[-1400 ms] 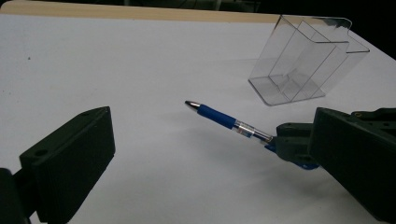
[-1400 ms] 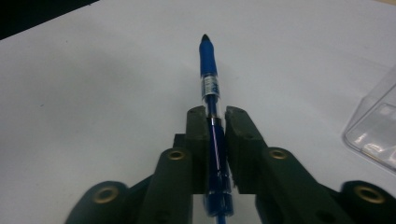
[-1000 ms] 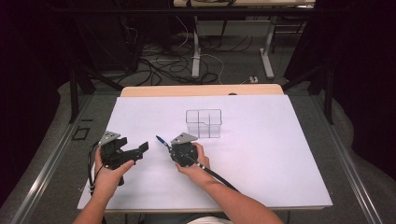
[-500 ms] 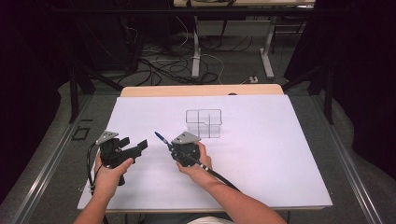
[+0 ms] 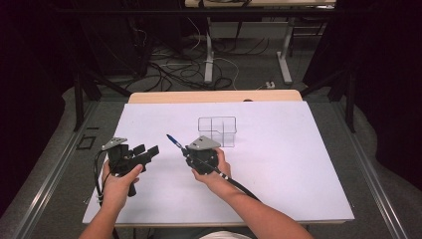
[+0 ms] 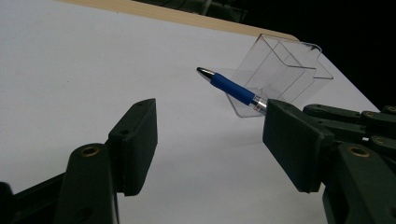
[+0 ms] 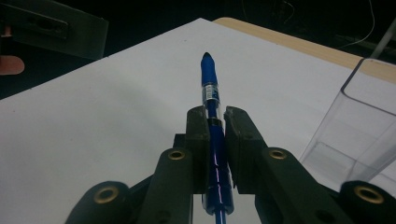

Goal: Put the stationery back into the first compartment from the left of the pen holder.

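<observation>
Jaws of the right gripper [image 7: 215, 122] are pinching a blue pen [image 7: 211, 88] beside the clear organiser [image 5: 217, 131], while the left gripper [image 5: 144, 152], empty, is closing, seemingly to take it.

One pen [image 5: 173, 141], one clear organizer [image 5: 217, 130]

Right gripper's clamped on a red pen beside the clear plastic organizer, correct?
Not red: the right gripper is shut on a blue pen, as the right gripper view shows. It is beside the clear plastic organizer.
</observation>
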`<state>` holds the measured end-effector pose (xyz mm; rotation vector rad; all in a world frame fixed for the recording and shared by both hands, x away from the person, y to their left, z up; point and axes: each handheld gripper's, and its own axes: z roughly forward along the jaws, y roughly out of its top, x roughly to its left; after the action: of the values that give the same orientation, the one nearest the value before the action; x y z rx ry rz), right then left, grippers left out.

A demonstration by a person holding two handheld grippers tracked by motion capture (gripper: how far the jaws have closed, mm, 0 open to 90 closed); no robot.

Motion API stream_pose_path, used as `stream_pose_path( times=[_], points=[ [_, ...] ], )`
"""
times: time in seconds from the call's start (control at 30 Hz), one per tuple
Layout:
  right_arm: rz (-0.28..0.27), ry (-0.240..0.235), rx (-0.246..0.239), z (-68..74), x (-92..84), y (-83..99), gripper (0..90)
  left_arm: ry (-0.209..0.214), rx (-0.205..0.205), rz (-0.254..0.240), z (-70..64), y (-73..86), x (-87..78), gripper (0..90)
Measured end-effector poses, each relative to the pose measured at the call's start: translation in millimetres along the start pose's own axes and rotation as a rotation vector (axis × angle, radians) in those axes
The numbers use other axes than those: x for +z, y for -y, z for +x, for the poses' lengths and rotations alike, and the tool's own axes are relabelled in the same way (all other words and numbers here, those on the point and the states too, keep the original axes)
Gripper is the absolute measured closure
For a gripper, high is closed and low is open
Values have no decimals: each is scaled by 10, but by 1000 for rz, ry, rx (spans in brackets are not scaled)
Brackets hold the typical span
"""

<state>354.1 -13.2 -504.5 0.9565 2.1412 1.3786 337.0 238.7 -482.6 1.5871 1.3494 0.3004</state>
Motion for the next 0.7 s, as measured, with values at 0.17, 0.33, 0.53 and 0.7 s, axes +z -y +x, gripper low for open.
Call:
stream_pose_path(
  times=[0.17, 0.33, 0.53, 0.7],
  points=[
    [-3, 0, -10, -21, -88, -63, 803, 11, -51, 12, -35, -40, 4, 391],
    [-27, 5, -13, -48, -170, -120, 803, 61, -142, 27, -71, -94, 45, 407],
    [-44, 8, -16, -81, -253, -174, 803, 145, -268, 86, -109, -167, 126, 438],
    [-52, 15, -19, -109, -290, -199, 803, 181, -328, 129, -137, -237, 193, 471]
  ],
)
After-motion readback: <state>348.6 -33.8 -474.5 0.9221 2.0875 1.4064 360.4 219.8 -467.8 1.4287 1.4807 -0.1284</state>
